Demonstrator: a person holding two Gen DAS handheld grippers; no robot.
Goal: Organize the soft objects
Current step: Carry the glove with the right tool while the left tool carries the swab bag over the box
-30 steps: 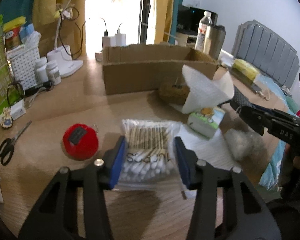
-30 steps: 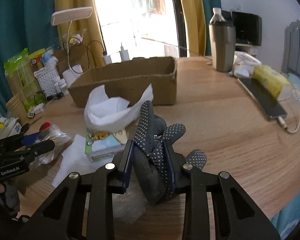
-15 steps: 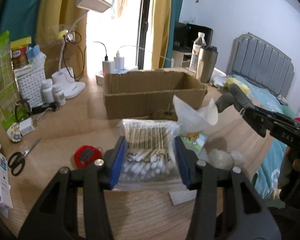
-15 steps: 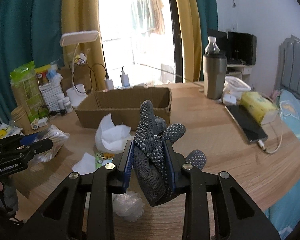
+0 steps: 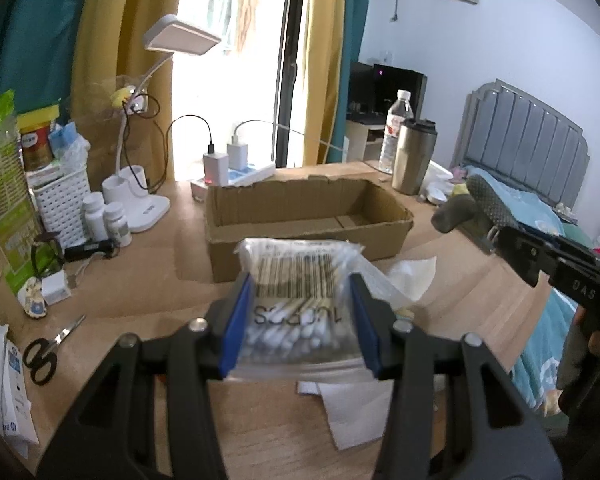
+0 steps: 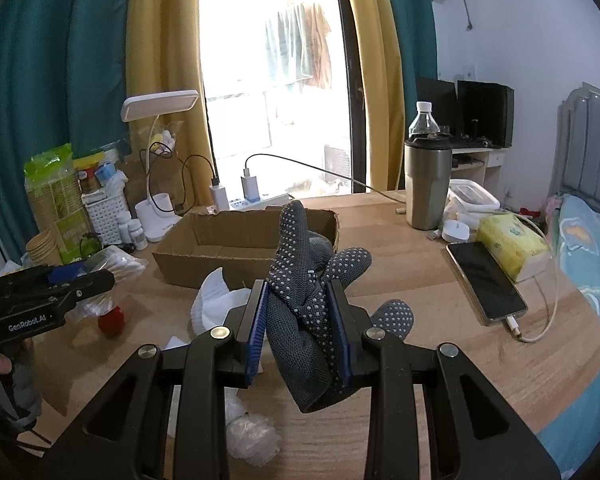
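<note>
My left gripper (image 5: 298, 320) is shut on a clear bag of cotton swabs (image 5: 296, 300), held above the wooden table (image 5: 140, 280). My right gripper (image 6: 298, 330) is shut on a grey dotted glove (image 6: 304, 320), whose fingers stick up in front of the camera. Beyond both stands an open cardboard box (image 5: 300, 220), (image 6: 236, 240), its inside bare as far as I see. In the left wrist view the right gripper (image 5: 496, 236) with the glove (image 5: 476, 204) hangs at the right. In the right wrist view the left gripper (image 6: 96, 276) holds the swab bag (image 6: 116, 266) at the left.
On the table lie white tissue (image 6: 220, 304), a red ball (image 6: 112, 320), a clump of clear plastic (image 6: 252, 436), scissors (image 5: 44, 356), a desk lamp (image 5: 148, 200), pill bottles (image 5: 108, 220), a steel tumbler (image 6: 426, 184), a phone (image 6: 484, 280) and a yellow tissue pack (image 6: 512, 248). A bed (image 5: 540, 208) is at the right.
Both grippers have risen with their loads still gripped. The table items have dropped lower in both views, and the inside of the box now shows.
</note>
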